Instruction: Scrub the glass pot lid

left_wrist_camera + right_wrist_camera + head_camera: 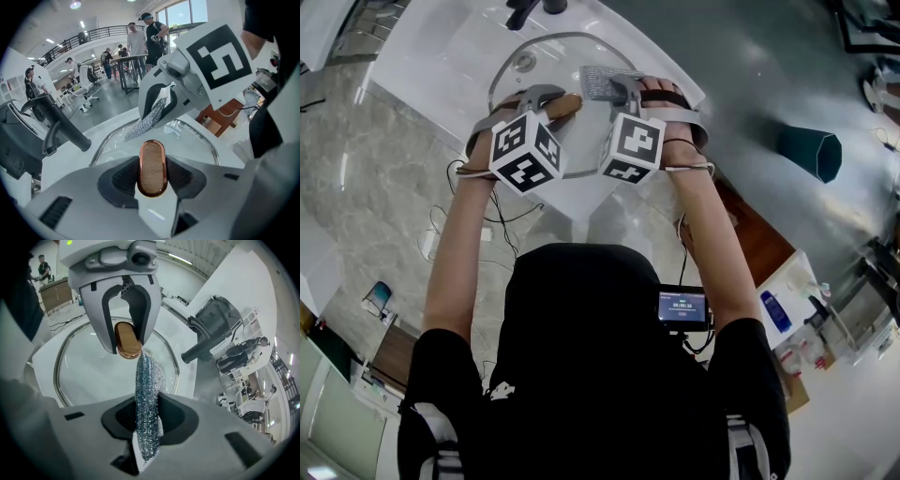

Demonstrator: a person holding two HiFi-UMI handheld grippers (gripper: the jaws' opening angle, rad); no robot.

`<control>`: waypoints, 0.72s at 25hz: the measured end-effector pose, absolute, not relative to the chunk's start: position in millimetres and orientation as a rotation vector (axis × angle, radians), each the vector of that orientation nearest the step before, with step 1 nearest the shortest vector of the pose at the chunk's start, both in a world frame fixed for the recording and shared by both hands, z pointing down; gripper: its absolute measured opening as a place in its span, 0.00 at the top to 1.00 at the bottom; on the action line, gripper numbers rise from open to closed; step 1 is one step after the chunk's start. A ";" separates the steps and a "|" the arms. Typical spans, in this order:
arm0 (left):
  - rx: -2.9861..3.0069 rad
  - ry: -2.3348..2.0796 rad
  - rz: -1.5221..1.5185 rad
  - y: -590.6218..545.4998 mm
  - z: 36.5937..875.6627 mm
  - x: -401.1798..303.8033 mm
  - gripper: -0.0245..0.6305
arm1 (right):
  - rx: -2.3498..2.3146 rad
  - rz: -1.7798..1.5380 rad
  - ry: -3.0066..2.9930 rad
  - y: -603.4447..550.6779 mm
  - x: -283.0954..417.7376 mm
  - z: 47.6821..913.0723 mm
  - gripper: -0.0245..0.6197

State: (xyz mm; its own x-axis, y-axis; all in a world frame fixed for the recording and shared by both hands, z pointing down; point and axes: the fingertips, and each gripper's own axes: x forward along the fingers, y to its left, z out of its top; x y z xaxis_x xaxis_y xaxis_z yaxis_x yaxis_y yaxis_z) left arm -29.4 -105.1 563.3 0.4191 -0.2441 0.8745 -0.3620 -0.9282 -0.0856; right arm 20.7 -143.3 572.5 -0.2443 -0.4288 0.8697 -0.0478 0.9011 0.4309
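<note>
Right gripper view: right tongs (149, 420) clench scouring cloth (149, 380) just beside knob (126, 339) of glass pot lid (89, 373); left tongs (127, 347) clamp knob.

Teal bin (814, 153) — blue bottle (774, 310)

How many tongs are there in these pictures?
2. The left tongs clamp the handle of the glass pot lid; the right tongs, across from them, pinch a scrubbing cloth over the lid.
</note>
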 end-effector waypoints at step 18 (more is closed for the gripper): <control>2.541 -0.568 1.527 -106.2 563.7 -31.9 0.70 | 0.367 -0.400 -1.786 -161.0 8.6 576.2 0.84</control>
State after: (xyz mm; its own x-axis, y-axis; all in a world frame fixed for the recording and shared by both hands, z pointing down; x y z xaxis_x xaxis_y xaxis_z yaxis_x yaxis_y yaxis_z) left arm -31.9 -106.2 563.7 0.4197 -0.2537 0.8715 -0.3776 -0.9219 -0.0865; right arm 8.6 -161.0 576.2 -0.2413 -0.4481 0.8608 -0.0384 0.8907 0.4529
